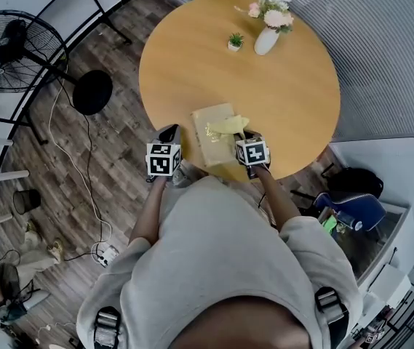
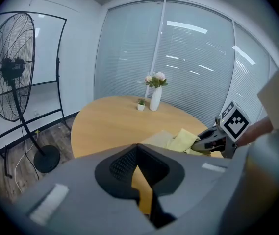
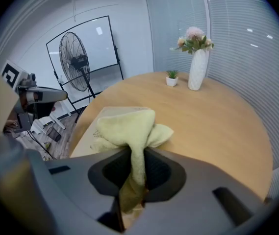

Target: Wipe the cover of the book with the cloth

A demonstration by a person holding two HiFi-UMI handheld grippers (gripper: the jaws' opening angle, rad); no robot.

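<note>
Worn: pale grey-beige top (image 1: 214, 260), sleeves (image 1: 308, 247) stopping short of the forearms; black straps (image 1: 107, 326) with grey buckles on both shoulders.

Rig: left tongs (image 1: 169, 131) and right tongs (image 1: 244, 134), dark-bodied, each carrying a white cube (image 1: 163, 158) printed with black square markers.

Close up: smooth grey moulded housing (image 2: 80, 199); black ribbed pads (image 2: 122, 164) in a rounded black recess.

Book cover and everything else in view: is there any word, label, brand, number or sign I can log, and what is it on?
No text can be read in any view.
Book: small marks on the cover beside the cloth, too small and blurred to read.
Left gripper, right gripper: their cubes carry only black-and-white square patterns, no letters or digits.
</note>
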